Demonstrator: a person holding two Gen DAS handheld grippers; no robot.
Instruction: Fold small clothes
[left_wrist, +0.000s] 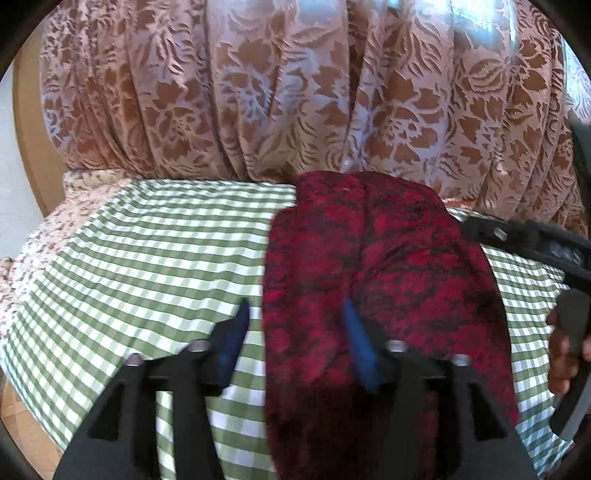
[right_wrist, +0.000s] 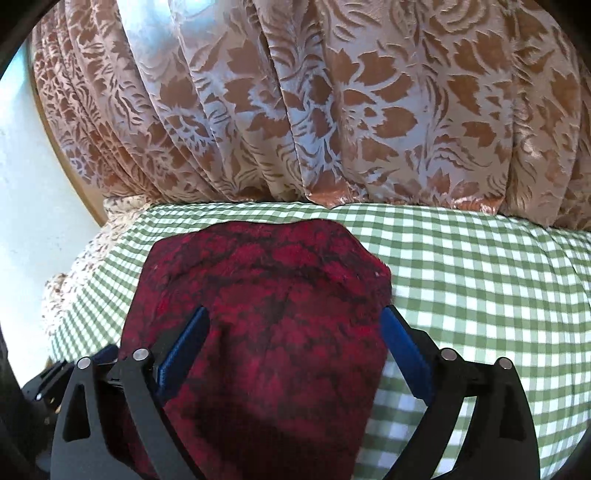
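A dark red and black patterned garment (left_wrist: 388, 277) (right_wrist: 266, 295) lies folded flat on the green-and-white checked cloth (left_wrist: 147, 258) (right_wrist: 461, 277). My left gripper (left_wrist: 295, 312) stands open over the garment's left edge, one blue finger (left_wrist: 236, 332) above the checked cloth and the other above the red fabric. My right gripper (right_wrist: 295, 310) is open wide above the garment, its blue fingers (right_wrist: 184, 347) clear of the fabric. Neither gripper holds anything. In the left wrist view the right gripper's black body (left_wrist: 535, 236) and the hand (left_wrist: 561, 354) holding it show at the right edge.
A pink-and-brown floral curtain (left_wrist: 295, 92) (right_wrist: 332, 110) hangs right behind the surface. A small-flowered sheet (left_wrist: 55, 221) (right_wrist: 74, 280) shows at the left end under the checked cloth. A wooden frame (left_wrist: 33, 147) and a pale wall (right_wrist: 29, 166) lie further left.
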